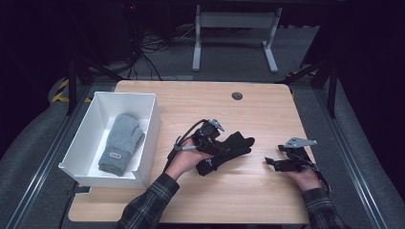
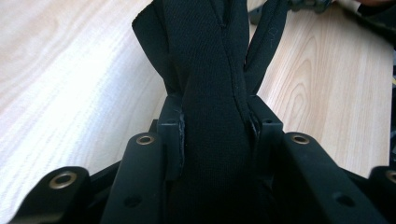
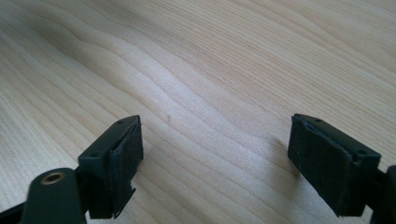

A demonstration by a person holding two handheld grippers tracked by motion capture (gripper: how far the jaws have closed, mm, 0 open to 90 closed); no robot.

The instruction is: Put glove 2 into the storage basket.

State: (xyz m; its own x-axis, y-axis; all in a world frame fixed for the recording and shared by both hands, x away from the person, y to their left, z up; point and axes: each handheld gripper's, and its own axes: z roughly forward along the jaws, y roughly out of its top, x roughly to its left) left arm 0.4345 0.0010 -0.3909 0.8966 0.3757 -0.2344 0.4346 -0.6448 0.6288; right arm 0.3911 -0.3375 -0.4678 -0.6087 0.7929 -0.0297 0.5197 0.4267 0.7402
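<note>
Left gripper (image 1: pixel 228 145) clamped on a black glove (image 1: pixel 234 145) near the middle of the table (image 1: pixel 258 200). From above the glove and gripper merge into one dark mass; the left gripper view settles it — pads (image 2: pixel 173 135) pressing the fabric from both sides, glove (image 2: pixel 212 93) rising between them. Right gripper (image 1: pixel 268 162) low at the table's right side, apart from the glove; its own view shows jaws wide, bare wood between. High view alone takes in the white box (image 1: pixel 148 143) at left — grey mitten (image 1: pixel 120 143) lying inside.
</note>
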